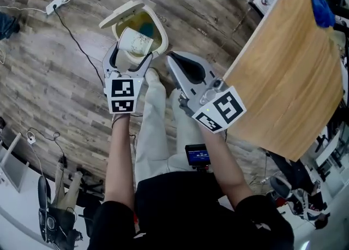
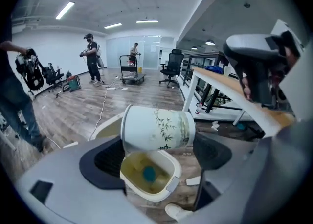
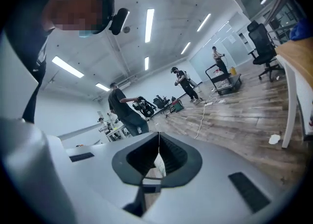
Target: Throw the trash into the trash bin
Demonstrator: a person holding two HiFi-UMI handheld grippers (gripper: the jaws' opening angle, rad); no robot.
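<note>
A white paper cup (image 1: pixel 134 42) (image 2: pixel 157 129) printed with green bamboo lies on its side between the jaws of my left gripper (image 1: pixel 129 57) (image 2: pixel 157 145), which is shut on it. It hangs right above the cream trash bin (image 1: pixel 157 29) (image 2: pixel 168 185), whose lid (image 1: pixel 121 12) stands open. Inside the bin are yellowish trash and a blue item. My right gripper (image 1: pixel 169 56) (image 3: pixel 157 140) is beside the bin, on the right in the head view. Its jaws are shut tip to tip with nothing between them. It also shows in the left gripper view's upper right (image 2: pixel 254 66).
A wooden table (image 1: pixel 289 74) with a blue thing (image 1: pixel 322 7) stands to the right. A power strip (image 1: pixel 56 3) and its cable lie on the plank floor at left. My legs and shoe (image 1: pixel 153 76) are just below the bin. Several people, a cart and chairs are far off.
</note>
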